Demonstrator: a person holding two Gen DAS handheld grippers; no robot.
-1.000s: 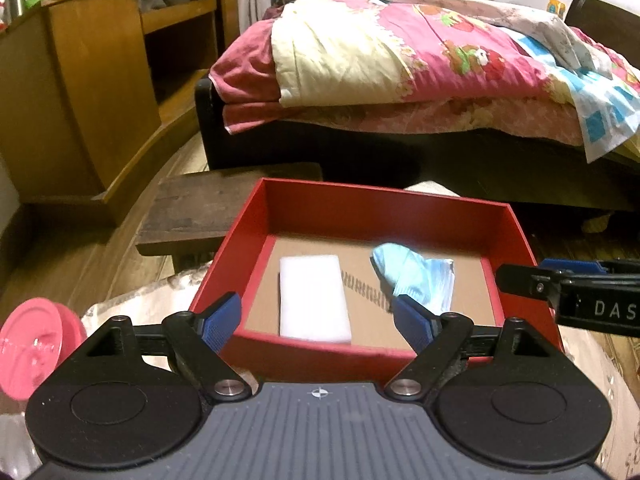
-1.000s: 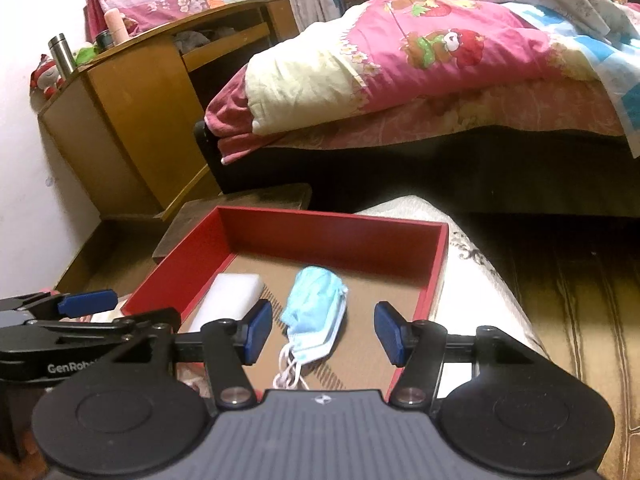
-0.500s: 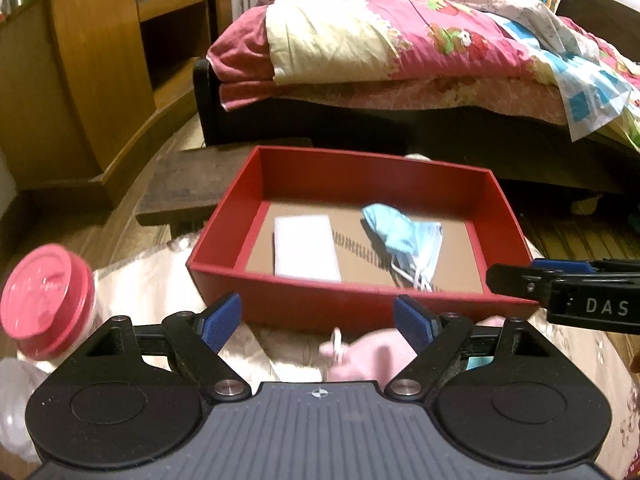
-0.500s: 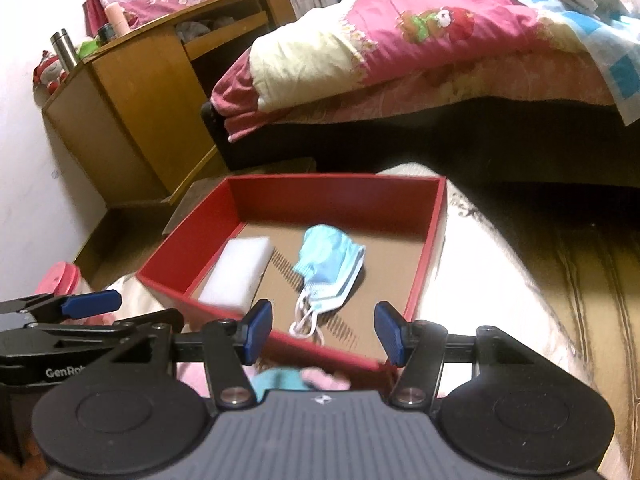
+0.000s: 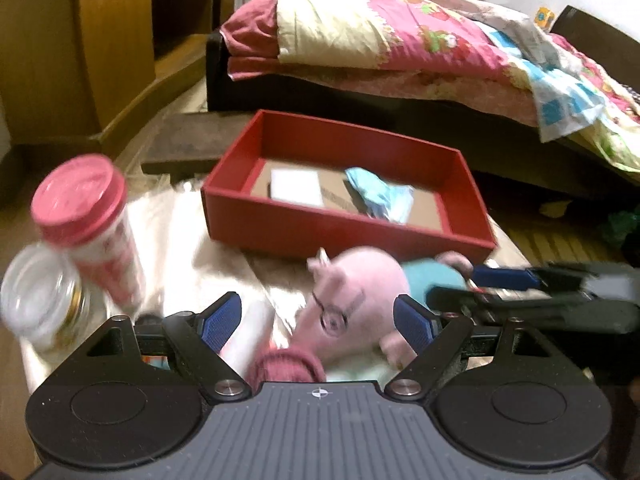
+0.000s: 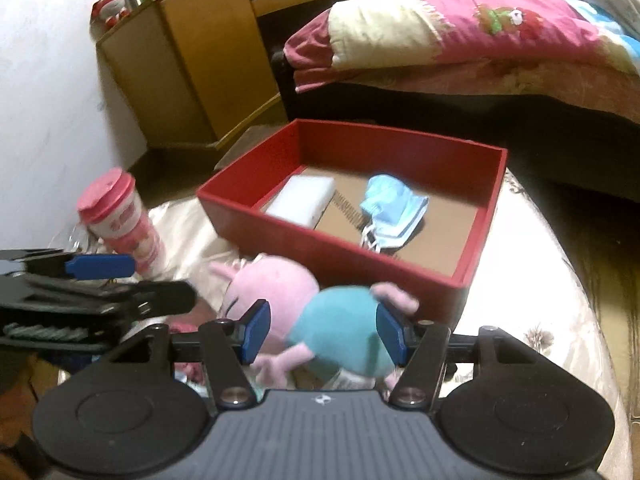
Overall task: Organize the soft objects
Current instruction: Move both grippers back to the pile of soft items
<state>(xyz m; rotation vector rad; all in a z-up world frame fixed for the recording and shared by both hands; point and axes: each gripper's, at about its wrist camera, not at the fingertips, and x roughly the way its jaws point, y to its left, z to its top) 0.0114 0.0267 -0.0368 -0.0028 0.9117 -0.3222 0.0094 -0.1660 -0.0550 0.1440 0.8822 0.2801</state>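
Observation:
A red box (image 5: 348,230) (image 6: 328,256) sits on a pale cloth-covered table. It holds a white sponge (image 5: 295,185) (image 6: 301,199) and a blue face mask (image 5: 380,196) (image 6: 394,210). A pink pig plush in a teal dress (image 5: 356,300) (image 6: 340,328) lies in front of the box. My left gripper (image 5: 318,322) is open with the plush's head between its fingers. My right gripper (image 6: 323,330) is open around the teal body, not closed on it.
A pink-lidded cup (image 5: 86,216) (image 6: 120,220) and a clear glass jar (image 5: 40,296) stand at the left of the table. A bed with pink quilts (image 5: 400,40) and a wooden cabinet (image 6: 192,64) lie behind. A dark wooden stool (image 5: 188,140) is beyond the box.
Both grippers have drawn back from over the box and dropped lower. The pig plush, cup and jar have come into view, and the plush now lies between the fingers.

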